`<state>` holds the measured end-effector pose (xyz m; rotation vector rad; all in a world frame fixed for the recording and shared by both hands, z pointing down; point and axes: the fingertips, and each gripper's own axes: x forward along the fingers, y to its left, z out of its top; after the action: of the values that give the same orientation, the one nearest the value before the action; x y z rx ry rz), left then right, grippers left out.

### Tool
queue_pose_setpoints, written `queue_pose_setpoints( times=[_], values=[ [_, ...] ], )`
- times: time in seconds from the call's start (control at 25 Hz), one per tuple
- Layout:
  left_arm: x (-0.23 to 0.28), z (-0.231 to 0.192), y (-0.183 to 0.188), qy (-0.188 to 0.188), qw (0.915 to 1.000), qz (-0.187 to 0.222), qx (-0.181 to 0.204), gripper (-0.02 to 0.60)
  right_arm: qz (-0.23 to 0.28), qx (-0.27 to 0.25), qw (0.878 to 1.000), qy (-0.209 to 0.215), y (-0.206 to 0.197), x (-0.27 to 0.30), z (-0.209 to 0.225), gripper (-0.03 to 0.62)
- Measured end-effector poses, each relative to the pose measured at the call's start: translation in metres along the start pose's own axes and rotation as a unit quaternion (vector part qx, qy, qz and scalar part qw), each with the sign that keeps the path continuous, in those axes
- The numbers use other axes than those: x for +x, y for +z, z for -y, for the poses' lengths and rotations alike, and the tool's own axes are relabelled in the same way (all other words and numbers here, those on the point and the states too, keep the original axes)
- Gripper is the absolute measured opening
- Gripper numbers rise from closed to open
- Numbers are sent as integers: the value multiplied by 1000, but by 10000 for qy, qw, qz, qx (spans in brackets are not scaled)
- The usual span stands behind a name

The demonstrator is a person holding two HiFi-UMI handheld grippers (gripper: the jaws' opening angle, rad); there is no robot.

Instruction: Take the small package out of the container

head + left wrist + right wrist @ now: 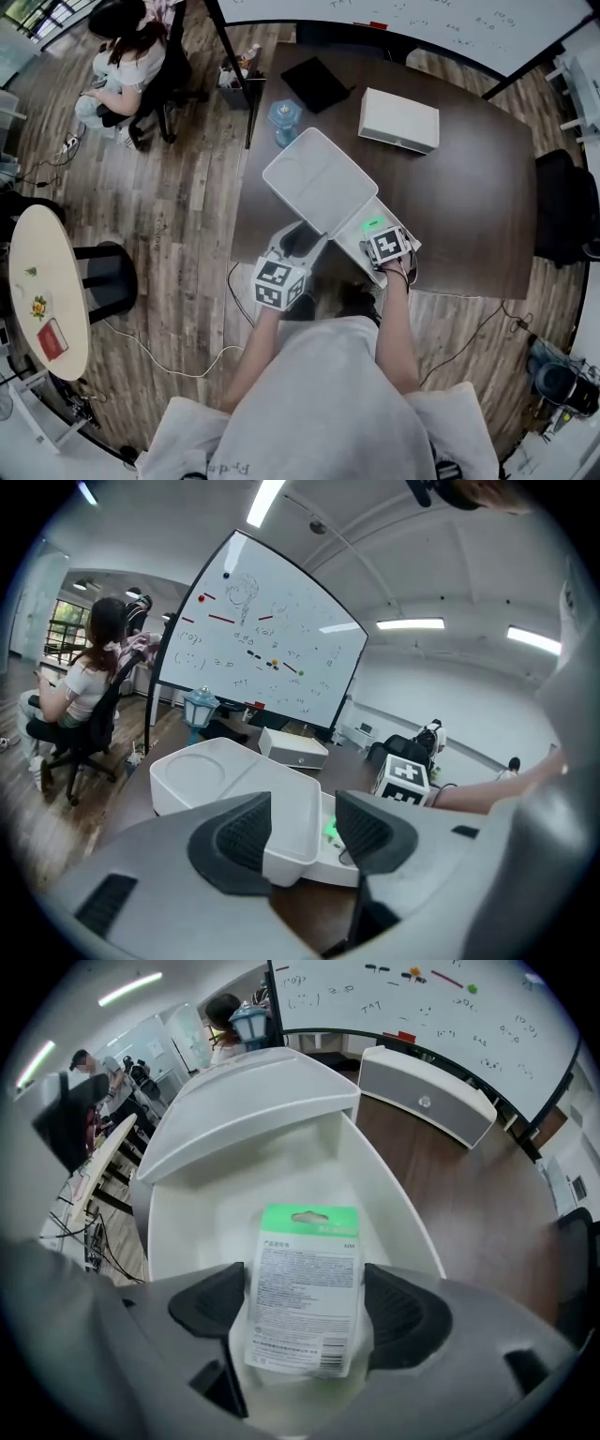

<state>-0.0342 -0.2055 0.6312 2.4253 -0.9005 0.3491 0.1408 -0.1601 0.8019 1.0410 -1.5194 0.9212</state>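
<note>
Dark table [469, 187] carried the white container [187, 1232], its lid [319, 178] raised. Left gripper [302, 829]: jaws spread about the lid's corner. Right gripper [305, 1309]: jaws spread wide, straddling the green-topped small package [305, 1279], which lay inside the container. Its print was too fine to read.

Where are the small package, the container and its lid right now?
small package [305, 1279]: right gripper view, on its printed label.
container [187, 1222]: right gripper view, on its left inner wall.
lid [319, 178]: head view, on the open lid's flat middle.
</note>
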Motion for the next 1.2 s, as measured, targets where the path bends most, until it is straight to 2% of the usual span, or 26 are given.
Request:
queue_pose_setpoints(
  times=[0.28, 0.44, 0.52, 0.76, 0.96, 1.12, 1.2],
  values=[
    [-12, -2, -8, 170, 9998, 14, 45, 207, -151, 72, 9996, 217, 0, -1, -8, 356],
    [-17, -5, -14, 268, 9996, -6, 34, 207, 28, -35, 9997, 257, 3, 1, -13, 351],
    [-16, -3, -14, 274, 9996, -2, 28, 207, 138, -119, 9998, 128, 5, -2, -8, 351],
    [-16, 12, -15, 85, 9998, -24, 168, 207, 517, -289, 9982, -21, 12, -15, -8, 350],
    [-18, 24, -21, -80, 9994, -133, 307, 207, 850, -143, 9963, 28, 20, -29, -10, 350],
    [-27, 24, -23, -14, 9997, -99, 224, 207, 1225, -131, 9922, 170, 25, -45, -15, 350],
    [-29, 23, -23, 25, 9998, -45, 172, 207, 1338, -284, 9905, 146, 24, -54, -15, 350]
  ],
)
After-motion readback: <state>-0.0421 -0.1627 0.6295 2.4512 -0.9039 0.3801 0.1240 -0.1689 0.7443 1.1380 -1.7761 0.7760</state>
